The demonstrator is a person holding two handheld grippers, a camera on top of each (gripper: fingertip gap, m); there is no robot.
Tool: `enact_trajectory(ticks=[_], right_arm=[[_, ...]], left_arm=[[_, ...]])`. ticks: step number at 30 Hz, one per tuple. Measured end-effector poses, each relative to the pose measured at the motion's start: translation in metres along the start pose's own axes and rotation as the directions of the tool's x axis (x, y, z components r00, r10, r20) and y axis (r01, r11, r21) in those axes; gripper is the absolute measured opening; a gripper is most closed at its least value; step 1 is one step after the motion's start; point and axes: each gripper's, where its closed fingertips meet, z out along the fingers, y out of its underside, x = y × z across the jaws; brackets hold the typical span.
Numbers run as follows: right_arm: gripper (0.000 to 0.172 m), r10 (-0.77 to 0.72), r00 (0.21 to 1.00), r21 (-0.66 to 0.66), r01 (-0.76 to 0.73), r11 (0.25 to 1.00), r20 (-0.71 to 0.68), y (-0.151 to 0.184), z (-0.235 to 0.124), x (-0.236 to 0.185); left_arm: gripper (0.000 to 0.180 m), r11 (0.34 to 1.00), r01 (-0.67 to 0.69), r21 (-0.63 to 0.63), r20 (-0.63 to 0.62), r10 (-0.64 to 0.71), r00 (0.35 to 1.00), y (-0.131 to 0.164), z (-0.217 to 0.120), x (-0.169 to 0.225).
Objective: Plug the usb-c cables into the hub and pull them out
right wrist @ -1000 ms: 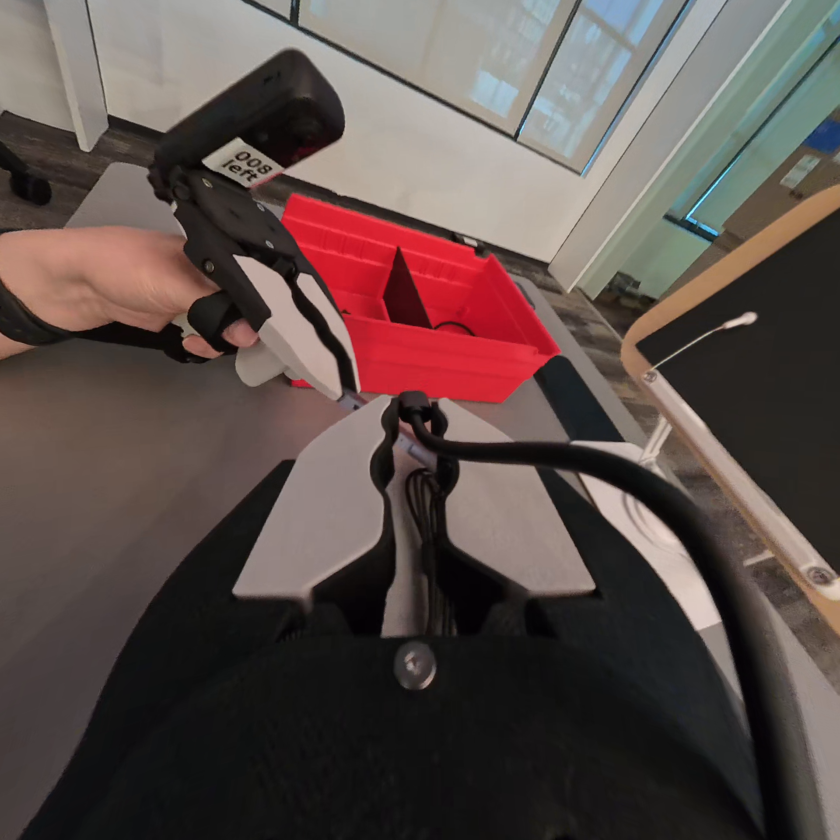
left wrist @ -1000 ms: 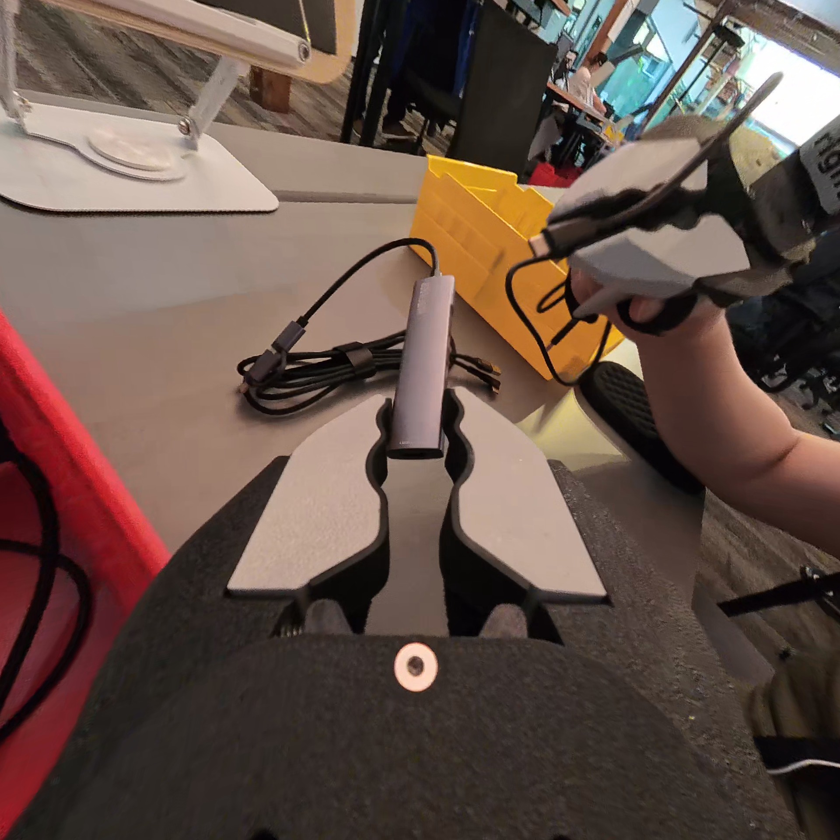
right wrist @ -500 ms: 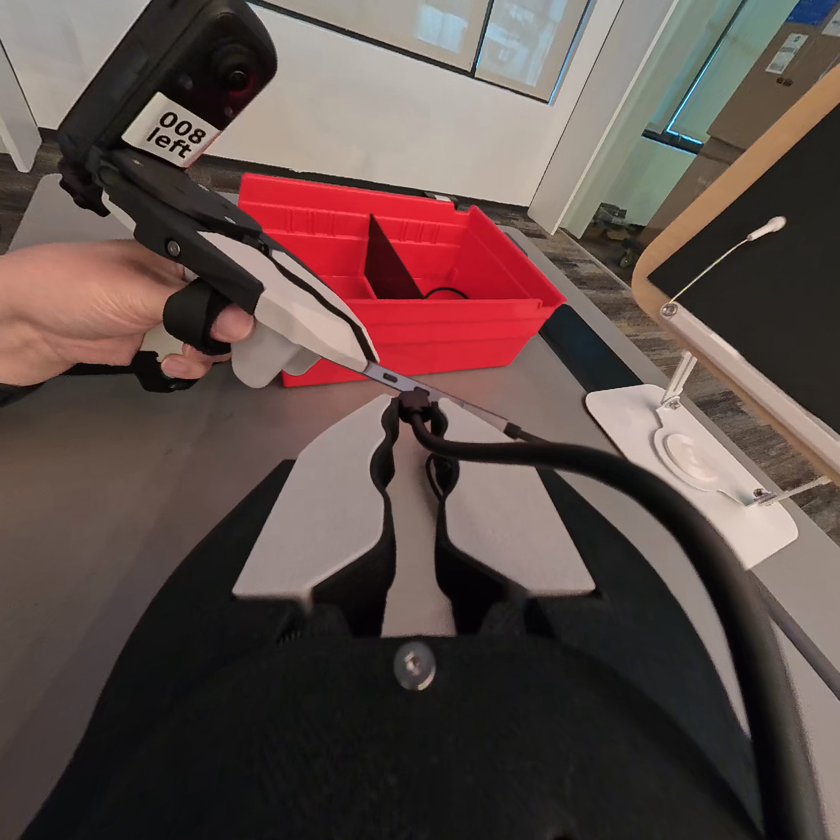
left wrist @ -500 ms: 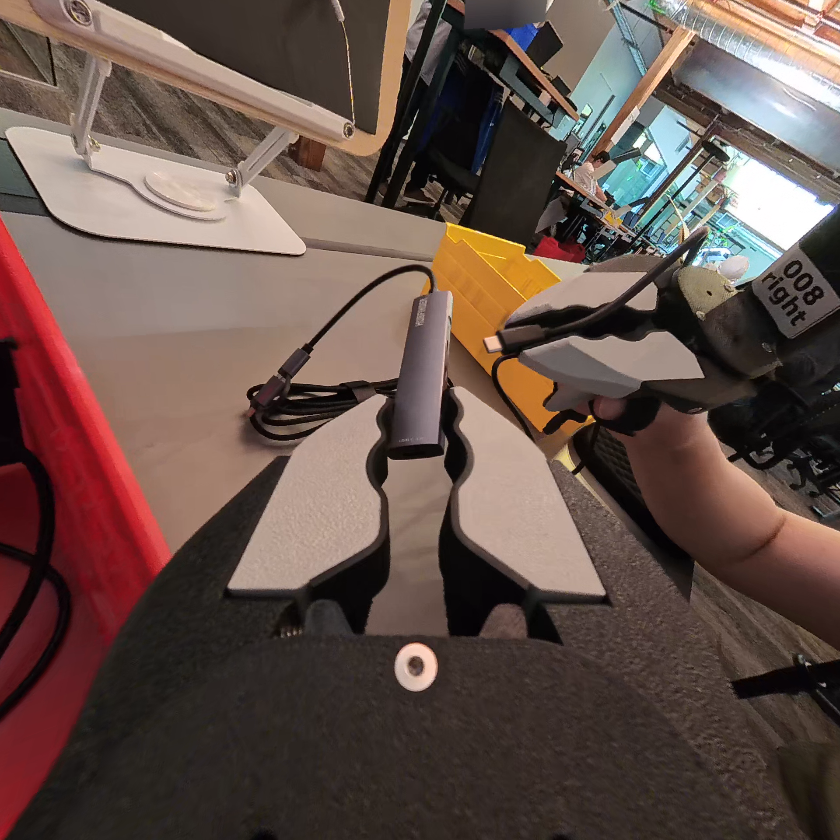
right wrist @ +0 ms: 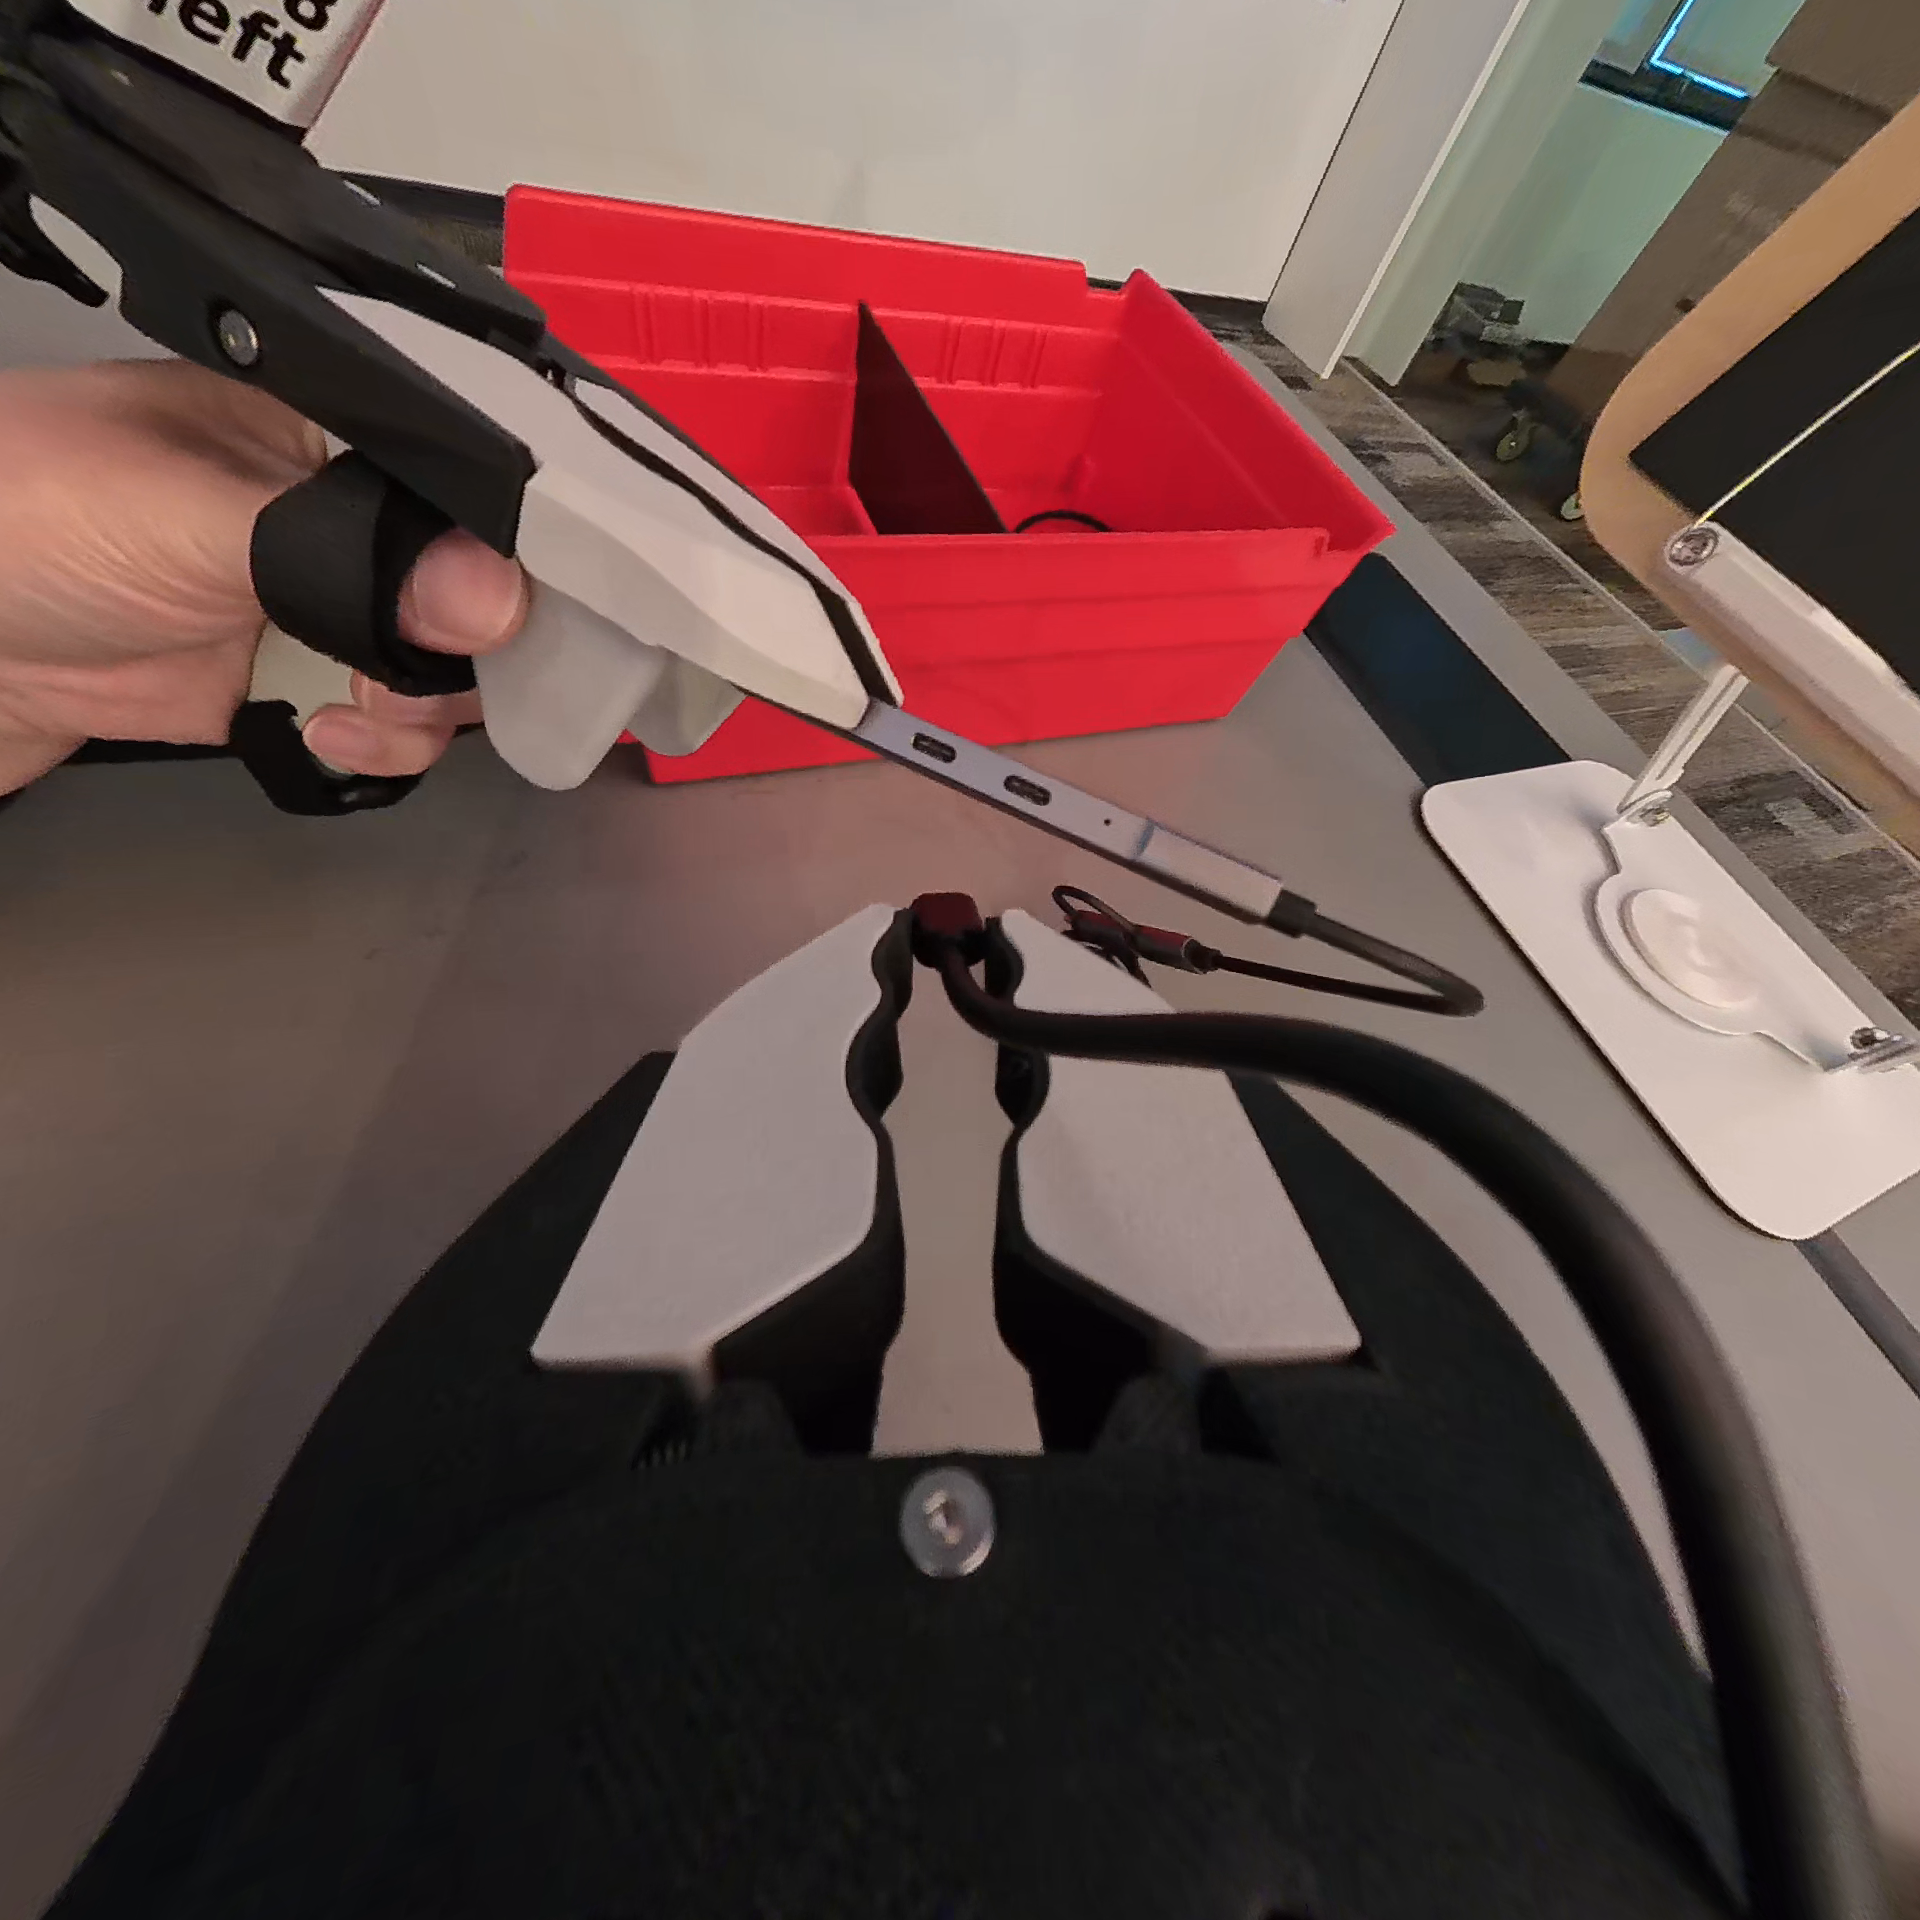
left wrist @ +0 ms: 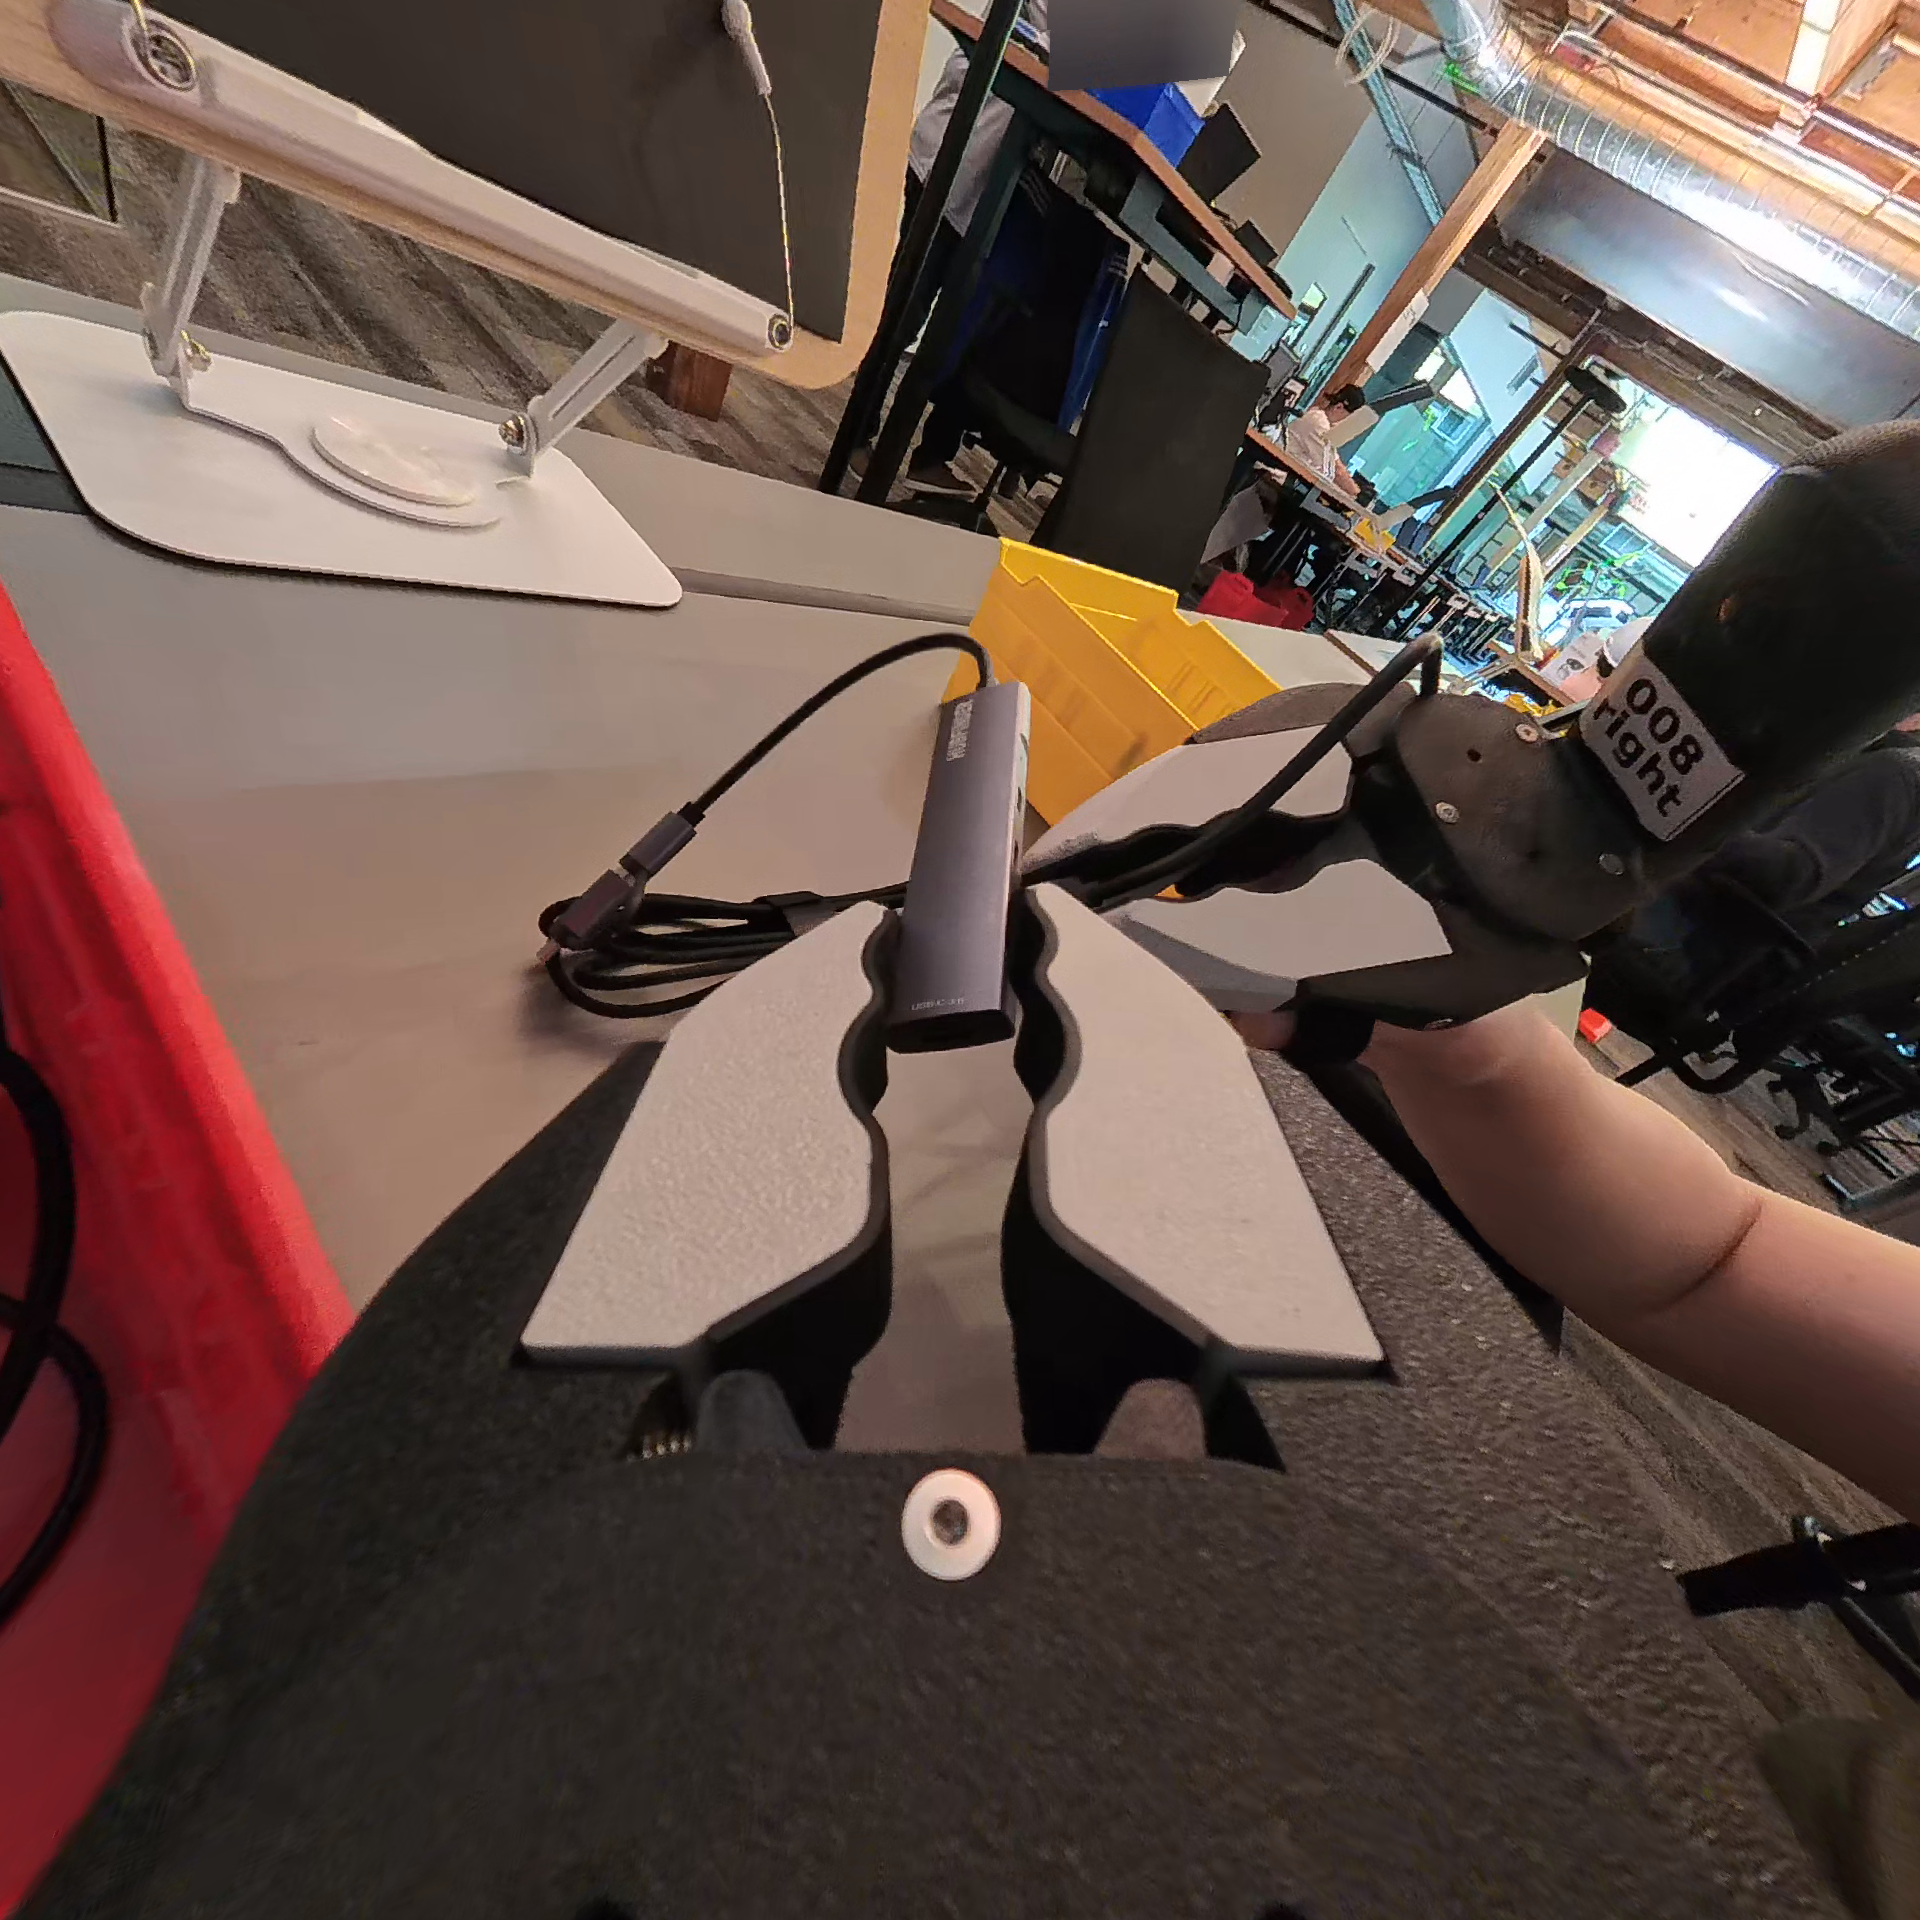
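Both tongs are raised: left [left wrist: 951,971] grips the hub [right wrist: 1049,798], right [right wrist: 945,925] the cable plug [right wrist: 940,914].

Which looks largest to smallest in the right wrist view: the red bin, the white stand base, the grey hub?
1. Red bin, widest by far.
2. White stand base, partly cut off at the frame edge.
3. Grey hub, a thin bar, one end hidden in the left gripper.
Nearness may skew this.

Grey hub [left wrist: 961,862] aloft, black cable [right wrist: 1299,1049] unplugged
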Motion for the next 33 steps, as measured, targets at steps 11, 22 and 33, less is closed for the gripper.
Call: enact_trajectory(ticks=[11,22,33], right_arm=[[0.013,0.054,0.997,0.040,-0.052,0.998,-0.049,0.016,0.015,0.004],[0.013,0.087,0.991,0.101,-0.077,0.992,-0.098,0.014,0.006,0.029],[0.013,0.012,1.000,0.184,-0.013,0.983,0.006,-0.034,-0.039,0.034]], left_arm=[[0.000,0.995,-0.091,-0.048,-0.063,0.088,0.994,0.012,0.021,0.027],[0.003,0.995,-0.094,-0.034,-0.004,0.094,0.996,0.007,0.008,0.018],[0.033,0.540,-0.536,-0.648,-0.089,0.646,0.758,0.111,-0.013,-0.029]])
